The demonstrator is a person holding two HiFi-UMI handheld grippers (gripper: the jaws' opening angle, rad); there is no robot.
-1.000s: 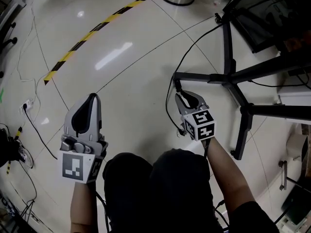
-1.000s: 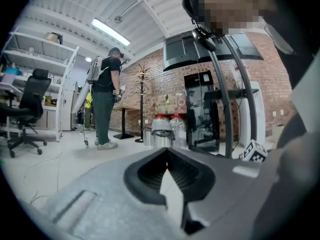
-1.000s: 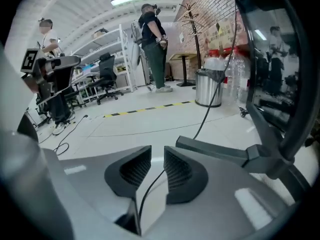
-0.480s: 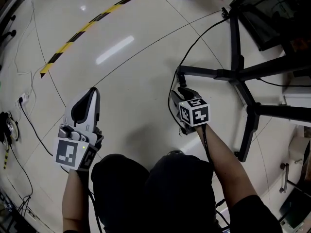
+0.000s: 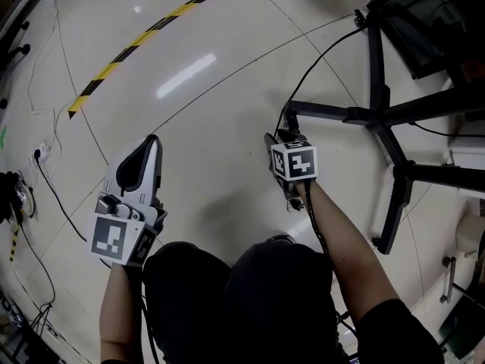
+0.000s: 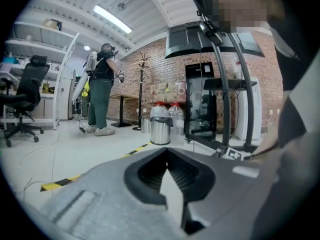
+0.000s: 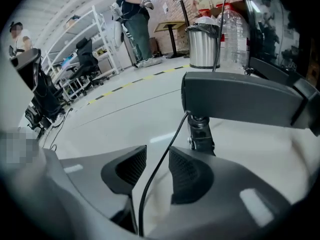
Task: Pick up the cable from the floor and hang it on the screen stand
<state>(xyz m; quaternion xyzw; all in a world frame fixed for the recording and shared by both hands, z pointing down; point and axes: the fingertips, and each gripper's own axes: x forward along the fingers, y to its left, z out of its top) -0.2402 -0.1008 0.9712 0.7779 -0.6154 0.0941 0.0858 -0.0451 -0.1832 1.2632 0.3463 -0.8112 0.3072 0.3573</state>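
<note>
One pale floor, with the screen stand's black legs spread on it at far right. Black cable drops past a stand leg's end and runs loose between the right gripper's jaws. They have just been opening, pads off it. Left gripper, well apart at left, is clenched on nothing.

Lab-style workshop with an office corner: a brick wall and a ceiling strip light frame white storage racks, a swivel chair and a coat stand. Yellow-and-black hazard tape crosses the glossy pale floor (loose wires trail nearby), past a steel bin and 2 water bottles.
</note>
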